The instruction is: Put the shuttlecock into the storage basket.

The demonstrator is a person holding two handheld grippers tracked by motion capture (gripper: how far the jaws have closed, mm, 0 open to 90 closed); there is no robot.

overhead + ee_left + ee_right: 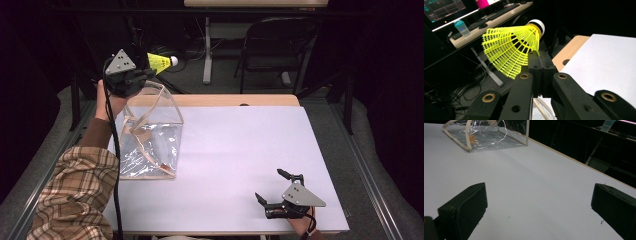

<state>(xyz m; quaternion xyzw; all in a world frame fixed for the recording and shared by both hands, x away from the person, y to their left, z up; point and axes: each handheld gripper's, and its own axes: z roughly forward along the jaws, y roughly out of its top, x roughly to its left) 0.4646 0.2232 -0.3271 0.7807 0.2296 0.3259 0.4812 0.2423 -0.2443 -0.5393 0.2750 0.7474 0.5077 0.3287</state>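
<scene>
High view: left hand-held gripper [145, 75] pinches a yellow mesh plastic shuttlecock [161, 62] by its skirt edge, raised above the clear plastic pouch with beige trim [150, 140] on the white desk [240, 150]. Right hand-held gripper [272, 187] rests wide, empty, near the desk's front edge.

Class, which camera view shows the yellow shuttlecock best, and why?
The left gripper view: the shuttlecock is close, its yellow mesh skirt and white cork clear, its skirt edge pinched in the left hand-held gripper. The high view shows it small, above the clear bag.
</scene>
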